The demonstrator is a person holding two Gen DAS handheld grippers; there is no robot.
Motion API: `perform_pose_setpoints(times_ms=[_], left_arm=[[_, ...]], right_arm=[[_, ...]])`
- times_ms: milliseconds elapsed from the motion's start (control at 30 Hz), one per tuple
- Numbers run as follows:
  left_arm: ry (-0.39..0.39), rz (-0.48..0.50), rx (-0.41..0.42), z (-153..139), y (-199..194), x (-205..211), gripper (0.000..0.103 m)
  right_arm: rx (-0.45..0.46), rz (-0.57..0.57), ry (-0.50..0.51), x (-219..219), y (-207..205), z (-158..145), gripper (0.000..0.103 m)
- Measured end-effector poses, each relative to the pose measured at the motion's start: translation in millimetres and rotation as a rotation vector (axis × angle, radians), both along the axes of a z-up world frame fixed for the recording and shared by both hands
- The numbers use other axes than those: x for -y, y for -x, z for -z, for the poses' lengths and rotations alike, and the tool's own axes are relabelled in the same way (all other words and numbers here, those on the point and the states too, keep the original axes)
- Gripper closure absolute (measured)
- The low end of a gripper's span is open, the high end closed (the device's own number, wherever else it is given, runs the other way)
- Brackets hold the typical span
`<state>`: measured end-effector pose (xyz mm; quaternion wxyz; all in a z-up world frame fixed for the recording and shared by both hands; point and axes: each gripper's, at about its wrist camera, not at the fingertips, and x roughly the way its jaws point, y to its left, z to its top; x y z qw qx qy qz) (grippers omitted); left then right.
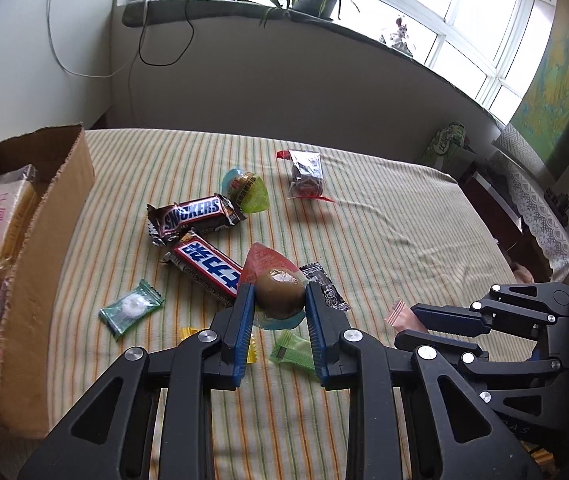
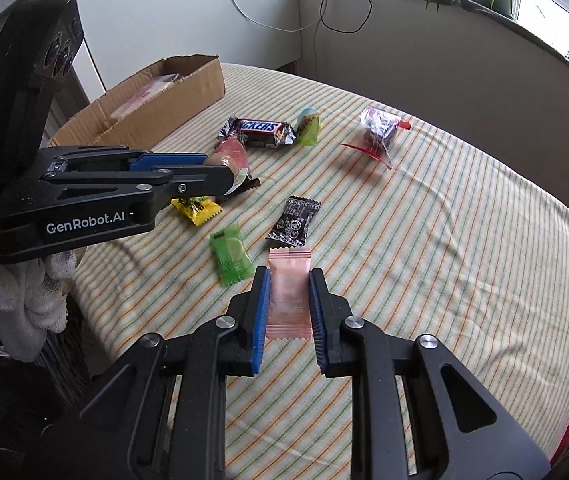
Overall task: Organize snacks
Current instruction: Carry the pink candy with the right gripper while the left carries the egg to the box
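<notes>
Left gripper [image 1: 278,300]: the jaws pinch a jelly cup [image 1: 278,294] across its brown rounded body, with its red foil lid facing away from the jaws; it looks lifted off the cloth, though I cannot be sure.
Right gripper [image 2: 288,304]: the jaws sit on either side of a pink sachet [image 2: 288,296] and press its long edges; whether it lies on the cloth or is raised I cannot tell.
Jelly cup handling: probably light, with a smooth, slippery plastic shell that could squirt out of a hard squeeze; the widest part of the body, where the pads sit, seems the safest hold.
Pink sachet handling: likely very light, soft and crinkly; it may buckle between the pads, so a grip across the middle looks best.
Just below the left jaws: a green sweet [image 1: 290,350] and a yellow sweet [image 1: 250,344].
Just ahead of the right jaws: a black sachet [image 2: 294,222].
Beyond the left jaws: two chocolate bars [image 1: 194,216], one partly under the other, then a green jelly cup [image 1: 250,196] and a clear packet [image 1: 306,174].
Far left of the left jaws: a cardboard box [image 1: 44,216], the likely place for the snacks, already holding a wrapped pack.
Underneath: a striped cloth [image 1: 384,240].
</notes>
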<state>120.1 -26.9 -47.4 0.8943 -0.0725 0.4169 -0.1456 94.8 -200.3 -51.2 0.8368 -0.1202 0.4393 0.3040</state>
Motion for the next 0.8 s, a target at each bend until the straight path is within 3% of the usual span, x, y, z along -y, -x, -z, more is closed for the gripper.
perform_pose_setpoints(times_ms=[333,800], left_arm=[[0.016,-0.093,0.063,-30,26,-62,0.079],[0.006,-0.261,0.084,-36,51,-155,0.079]], right_arm=[[0.044,-0.069,-0.041,-51,5,-37,0.083],[0.054,-0.223,-0.084,-157,5,-58,0.083]])
